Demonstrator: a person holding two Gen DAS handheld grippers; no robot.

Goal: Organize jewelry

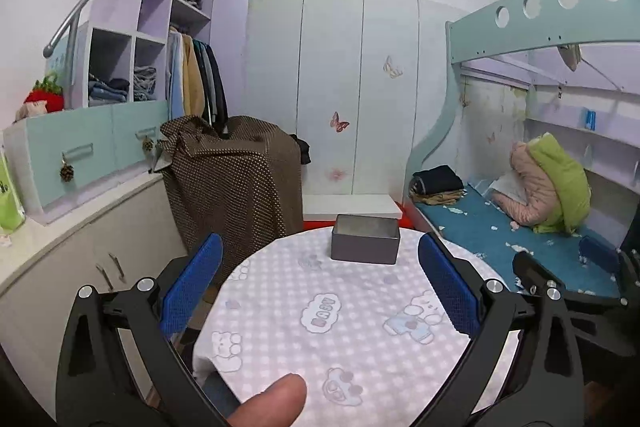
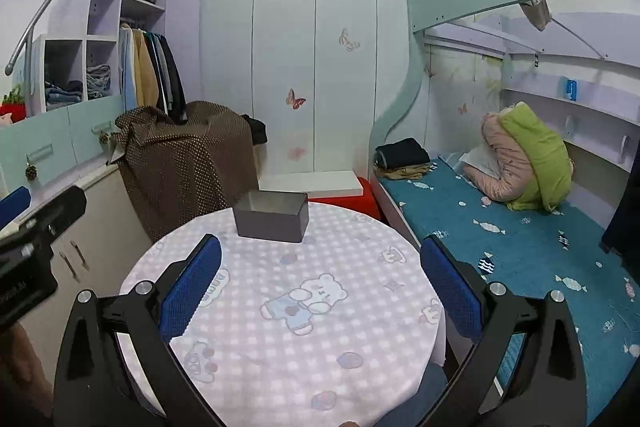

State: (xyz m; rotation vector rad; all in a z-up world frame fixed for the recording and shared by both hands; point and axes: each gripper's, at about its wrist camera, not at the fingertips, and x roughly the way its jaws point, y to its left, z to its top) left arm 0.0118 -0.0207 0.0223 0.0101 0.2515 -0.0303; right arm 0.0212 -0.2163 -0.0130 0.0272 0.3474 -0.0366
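Left-wrist view, read from left to right: a white cabinet [image 1: 80, 247] along the wall, a brown dotted cloth [image 1: 236, 179] draped over some bulky object, then the round table [image 1: 280, 307] under a pink checked bear-print cover, and a blue-covered bunk bed [image 1: 500, 227] at the far right. The left gripper [image 1: 320, 287] hovers above the near table edge with its blue pads spread wide and nothing between them; a fingertip [image 1: 272, 403] of the person intrudes at the bottom. The right gripper [image 2: 320, 287], seen in the right-wrist view, is equally wide and empty. A grey rectangular metal box [image 1: 365, 238], lid off, stands at the table's far edge, well apart from both grippers. No jewelry is visible on the cover; whether any lies inside the box cannot be told. Likely hazards: the box sits near the rim, so a push while reaching in could slide it off, and the loose cover could drag under a pad.
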